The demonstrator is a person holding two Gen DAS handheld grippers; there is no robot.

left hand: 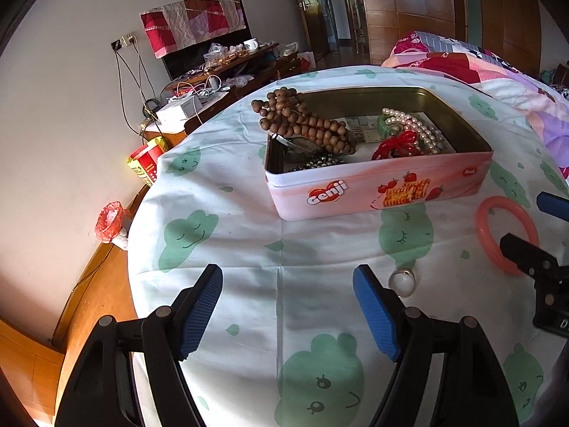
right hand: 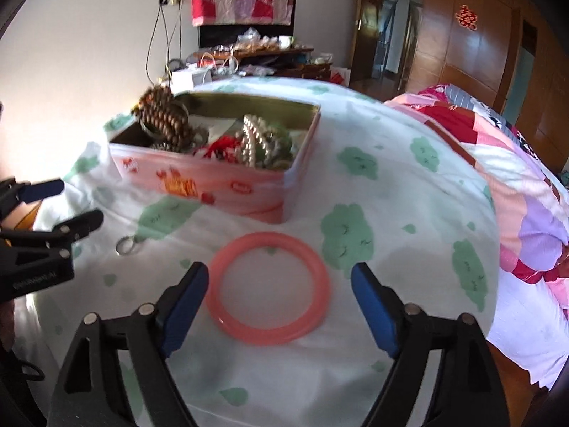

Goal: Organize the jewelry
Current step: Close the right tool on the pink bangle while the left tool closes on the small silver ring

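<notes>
A pink tin box [left hand: 377, 188] [right hand: 217, 181] stands open on the cloth-covered table, holding brown wooden beads [left hand: 302, 121], a pearl necklace [left hand: 416, 128] and a red ornament [left hand: 394, 146]. A pink bangle [right hand: 268, 286] [left hand: 506, 233] lies flat on the cloth between the fingers of my open right gripper [right hand: 279, 277]. A small silver ring [left hand: 402, 281] [right hand: 126, 245] lies just right of my open, empty left gripper [left hand: 288, 277]. The right gripper also shows at the right edge of the left wrist view [left hand: 533, 220].
A white cloth [left hand: 231, 249] with green cartoon prints covers the table. A bed with a patchwork quilt [right hand: 498, 149] lies to the right. A cluttered wooden desk [left hand: 220, 74] stands behind the table, by the wall.
</notes>
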